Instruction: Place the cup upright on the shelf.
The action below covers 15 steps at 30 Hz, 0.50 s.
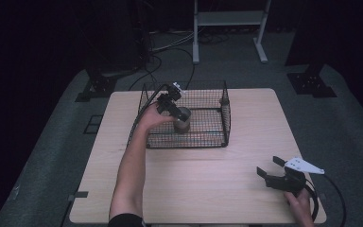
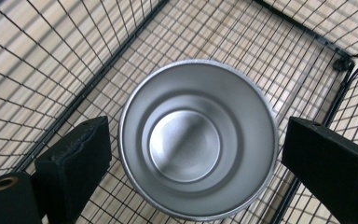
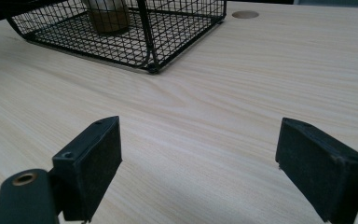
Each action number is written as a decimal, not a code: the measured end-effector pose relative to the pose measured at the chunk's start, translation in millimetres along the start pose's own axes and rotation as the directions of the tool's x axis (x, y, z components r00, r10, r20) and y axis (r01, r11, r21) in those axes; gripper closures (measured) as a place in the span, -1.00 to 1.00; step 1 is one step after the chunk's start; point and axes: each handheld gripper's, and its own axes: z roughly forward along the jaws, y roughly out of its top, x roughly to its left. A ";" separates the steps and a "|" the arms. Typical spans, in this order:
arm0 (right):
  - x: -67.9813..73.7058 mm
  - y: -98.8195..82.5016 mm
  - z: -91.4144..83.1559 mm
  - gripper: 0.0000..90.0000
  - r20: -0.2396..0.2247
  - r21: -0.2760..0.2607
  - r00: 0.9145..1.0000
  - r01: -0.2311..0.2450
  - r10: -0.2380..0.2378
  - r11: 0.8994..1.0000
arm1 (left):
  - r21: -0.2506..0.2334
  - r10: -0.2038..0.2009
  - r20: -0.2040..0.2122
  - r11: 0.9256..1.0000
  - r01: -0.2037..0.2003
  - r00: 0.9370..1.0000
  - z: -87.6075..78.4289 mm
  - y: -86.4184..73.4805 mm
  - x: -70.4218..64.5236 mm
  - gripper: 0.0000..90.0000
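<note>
Two grippers are in play, one at each side of the high view. Left of centre in that view, the left gripper (image 1: 176,105) points down into the wire basket (image 1: 226,124), directly over the metal cup (image 1: 182,121). In the left gripper view the cup (image 2: 198,138) stands upright on the basket floor at frame centre, mouth up. The black pads (image 2: 81,158) flank its rim with a visible gap on each side, so the jaws stand apart and press on nothing. This reads as a release: the cup is set inside the basket and the jaws are clear of it so the gripper can lift off without tipping it. At the lower right of the high view, the right gripper (image 1: 270,167) rests near the surface (image 1: 246,198) edge, jaws wide and empty, parked well apart from the basket to keep the working area free.
</note>
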 end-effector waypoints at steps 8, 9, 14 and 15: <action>0.1 0.1 0.3 -0.70 0.003 0.003 1.000 0.002 -0.002 1.000 | -0.001 0.026 -0.041 1.000 -0.026 0.999 -3.9 5.7 -12.7 -0.89; 0.1 0.1 0.2 -0.70 0.002 0.003 1.000 0.002 -0.002 1.000 | -0.005 0.030 -0.045 1.000 -0.031 0.999 -5.5 6.2 -14.5 -0.89; 0.2 0.1 0.2 -0.70 0.004 0.003 1.000 0.000 0.000 1.000 | -0.013 0.032 -0.057 0.999 -0.033 0.998 -10.9 6.9 -17.7 -0.89; 0.2 0.1 0.2 -0.70 0.004 0.003 1.000 0.001 -0.001 1.000 | -0.012 0.035 -0.065 0.999 -0.036 0.997 -12.2 7.1 -18.7 -0.89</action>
